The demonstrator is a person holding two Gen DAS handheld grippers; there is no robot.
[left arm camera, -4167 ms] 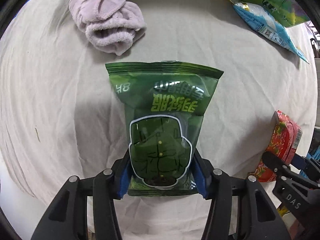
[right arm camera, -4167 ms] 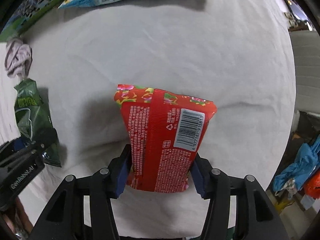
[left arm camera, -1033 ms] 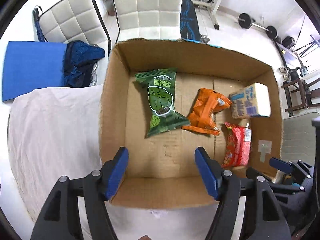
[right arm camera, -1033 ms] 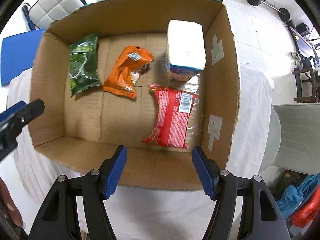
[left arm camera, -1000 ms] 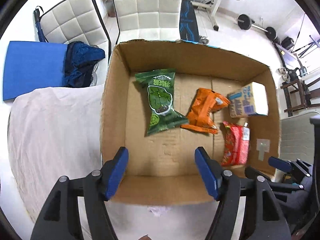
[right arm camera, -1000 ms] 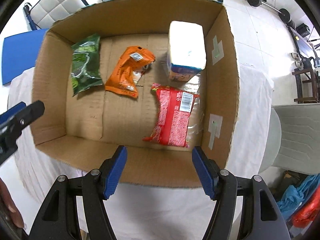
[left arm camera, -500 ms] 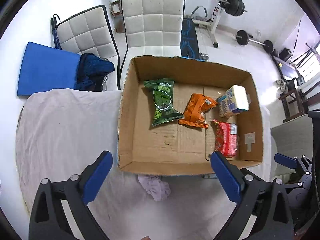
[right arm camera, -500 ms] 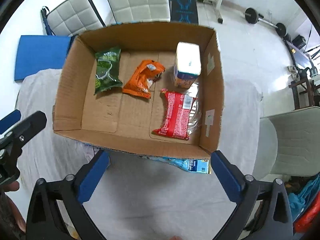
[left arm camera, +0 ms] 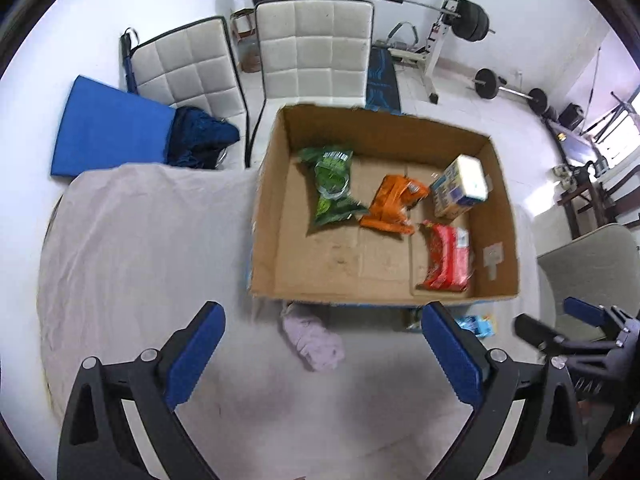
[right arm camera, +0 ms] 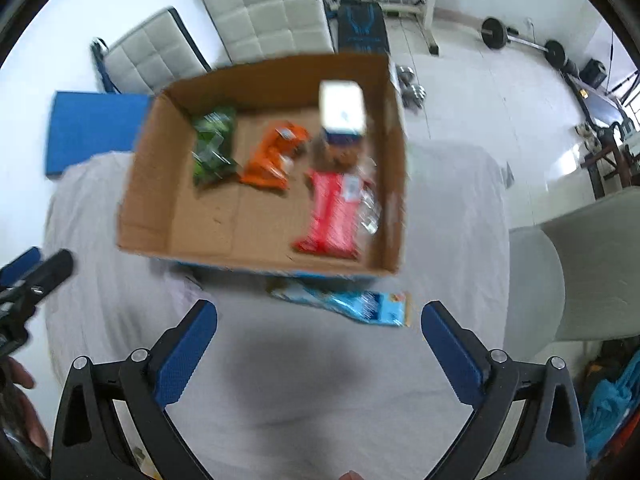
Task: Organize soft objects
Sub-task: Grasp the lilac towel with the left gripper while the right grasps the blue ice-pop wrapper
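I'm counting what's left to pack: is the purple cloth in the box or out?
Out. The purple cloth lies crumpled on the sheet just outside the box's near wall.

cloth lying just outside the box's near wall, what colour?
Pale lilac-pink cloth, on the table in front of the cardboard box; clearest in the left wrist view.

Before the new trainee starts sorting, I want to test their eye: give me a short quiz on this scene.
1. True or false: both the left gripper and the right gripper are empty.
2. How many items lie inside the cardboard box?
3. Which lies outside the box, in front of its near wall? A) green packet B) purple cloth C) red packet

Key: 1 true; 2 four; 3 B.
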